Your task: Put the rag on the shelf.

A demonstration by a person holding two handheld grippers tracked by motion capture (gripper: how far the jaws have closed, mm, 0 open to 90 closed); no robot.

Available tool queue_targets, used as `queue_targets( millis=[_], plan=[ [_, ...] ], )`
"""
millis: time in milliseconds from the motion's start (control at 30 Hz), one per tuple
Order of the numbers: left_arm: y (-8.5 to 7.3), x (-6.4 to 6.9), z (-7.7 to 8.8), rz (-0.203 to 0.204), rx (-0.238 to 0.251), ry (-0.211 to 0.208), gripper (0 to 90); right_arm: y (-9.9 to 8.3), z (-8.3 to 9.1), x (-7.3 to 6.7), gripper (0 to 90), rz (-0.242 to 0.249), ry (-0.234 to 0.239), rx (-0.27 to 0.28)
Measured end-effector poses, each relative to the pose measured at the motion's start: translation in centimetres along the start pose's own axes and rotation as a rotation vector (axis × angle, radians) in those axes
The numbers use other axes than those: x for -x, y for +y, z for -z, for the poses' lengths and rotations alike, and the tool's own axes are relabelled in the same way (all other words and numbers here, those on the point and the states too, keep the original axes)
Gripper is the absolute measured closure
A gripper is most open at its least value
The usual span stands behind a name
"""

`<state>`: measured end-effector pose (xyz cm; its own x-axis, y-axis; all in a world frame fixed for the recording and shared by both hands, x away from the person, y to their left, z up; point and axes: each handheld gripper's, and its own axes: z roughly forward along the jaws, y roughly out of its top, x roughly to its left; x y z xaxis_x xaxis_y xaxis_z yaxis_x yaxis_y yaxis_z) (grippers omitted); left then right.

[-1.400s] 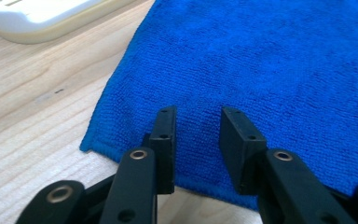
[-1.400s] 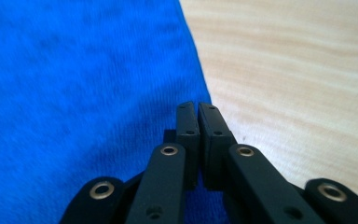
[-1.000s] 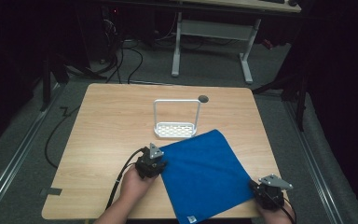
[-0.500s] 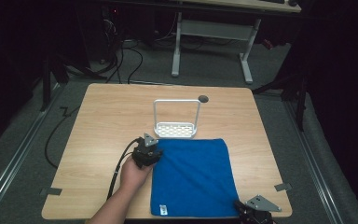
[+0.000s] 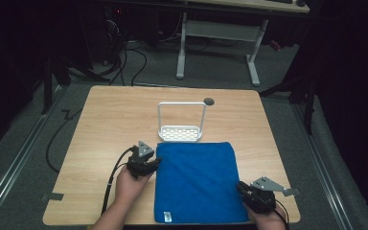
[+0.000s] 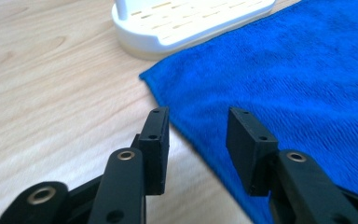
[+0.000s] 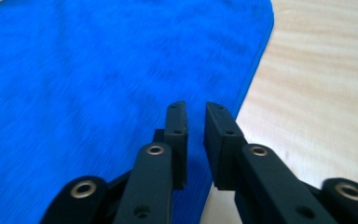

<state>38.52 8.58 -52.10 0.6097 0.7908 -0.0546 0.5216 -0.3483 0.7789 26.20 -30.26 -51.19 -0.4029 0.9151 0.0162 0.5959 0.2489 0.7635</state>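
Observation:
A blue cloth lies flat and square on the wooden table, with a small tag at its near left corner. My left gripper sits at the cloth's left edge near the far corner. In the left gripper view the gripper is open, its jaws have just been opening, and the cloth lies under the gap unpinched. My right gripper is at the cloth's near right corner. In the right gripper view the gripper has just been opening to a narrow gap above the edge of the cloth.
A white rack with a tall wire handle stands just beyond the cloth's far edge; its base is close to the left gripper. A round grommet sits in the table behind it. Bare wood lies left and right of the cloth.
The cloth has swung from a skewed, diamond-like lie to square with the table. The right gripper shifted left and toward the near edge with it. Both grippers' jaws have come apart off the cloth.

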Motion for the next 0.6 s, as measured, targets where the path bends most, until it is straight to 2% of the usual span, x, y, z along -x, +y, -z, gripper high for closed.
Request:
queue_targets(
  millis=[33, 67, 100, 133, 167, 200, 300, 400, 433, 467, 600],
  plan=[
    [0.0, 0.0, 0.0, 0.0, 0.0, 0.0, 58.9, 0.0, 0.0, 0.0, 79.1, 0.0, 0.0, 0.0],
    [-0.2, -0.1, 0.3, 0.0, 0.009, 0.0, 57.8, 0.7, -0.8, 0.6, 79.0, -0.002, -0.002, 0.008],
    [-0.3, -0.1, 0.5, -0.006, 0.017, 0.008, 57.8, 0.7, -0.8, 0.6, 79.0, -0.002, -0.002, 0.008],
    [-0.4, -0.2, 0.8, -0.015, 0.026, 0.016, 56.4, 1.6, -1.5, 1.4, 77.8, -0.007, -0.017, 0.015],
    [-0.4, -0.2, 0.8, -0.015, 0.026, 0.016, 56.1, 1.6, -1.5, 1.4, 77.8, -0.007, -0.017, 0.015],
    [-0.4, -0.3, 1.0, -0.008, 0.034, 0.021, 56.0, 2.4, -2.2, 2.4, 77.4, -0.031, -0.017, 0.028],
    [-0.3, -0.3, 1.1, 0.004, 0.043, 0.016, 55.6, 3.1, -2.8, 3.2, 76.4, -0.054, -0.017, 0.04],
    [0.3, -0.3, 0.5, -0.012, 0.028, 0.032, 55.1, 4.4, -4.2, 4.8, 73.5, -0.086, -0.027, 0.051],
    [0.3, -0.3, 0.5, -0.012, 0.028, 0.032, 55.1, 4.4, -4.2, 4.8, 73.5, -0.086, -0.027, 0.051],
    [0.5, -0.4, 0.3, -0.01, 0.031, 0.036, 55.1, 5.0, -4.9, 5.6, 73.4, -0.086, -0.047, 0.058],
    [1.8, -1.3, -1.0, 0.029, 0.034, 0.024, 54.9, 6.0, -6.2, 6.5, 71.2, -0.094, -0.074, 0.059]
  ],
)
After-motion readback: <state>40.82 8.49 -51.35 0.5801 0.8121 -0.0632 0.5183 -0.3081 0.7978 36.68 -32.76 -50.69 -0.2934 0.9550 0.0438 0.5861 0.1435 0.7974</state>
